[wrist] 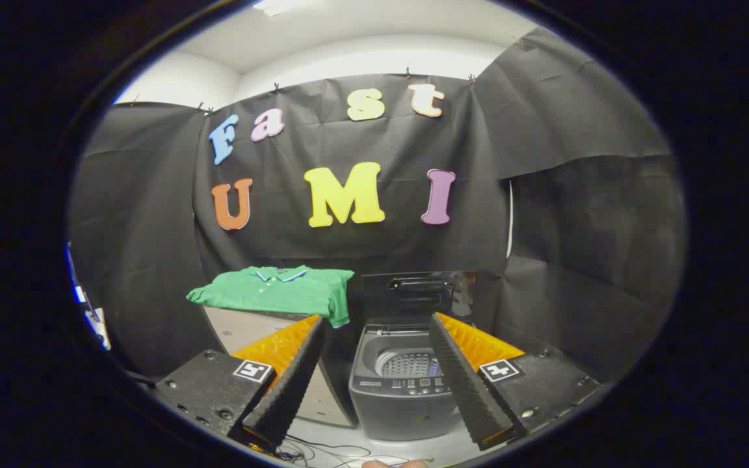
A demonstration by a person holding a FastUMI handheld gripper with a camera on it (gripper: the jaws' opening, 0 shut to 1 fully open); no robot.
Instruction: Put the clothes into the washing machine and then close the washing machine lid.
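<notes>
Gripper (378, 325) is just hanging in the air with its jaws spread wide and nothing between them, so it isn't holding anything at the moment. Looking through the gap between the two fingers you get the small grey top-loading washing machine (404, 390), sitting on the pale floor (426, 450) a bit beyond the fingertips. Its dark lid (420, 296) is flipped up and standing roughly upright at the back, against the black cloth wall (569, 214), so the tub is open and you can see the perforated metal drum (410, 363) inside. Control panel with small buttons (417, 386) runs along the front edge of the top.

Clothes-wise, it's a green polo shirt with a striped collar (277, 290), lying spread out flat on top of a beige box-shaped cabinet (244, 328) just to the left of the washer. One sleeve or hem hangs down a little over the cabinet's right side, near the washer but apart from it. The shirt is beyond the left finger, well clear of both fingers, and not in the machine yet.

Some thin dark cables (313, 450) are lying loose on the floor in front of the washer, close under the fingers. Can't really tell what the small pale thing at the very bottom is.
</notes>
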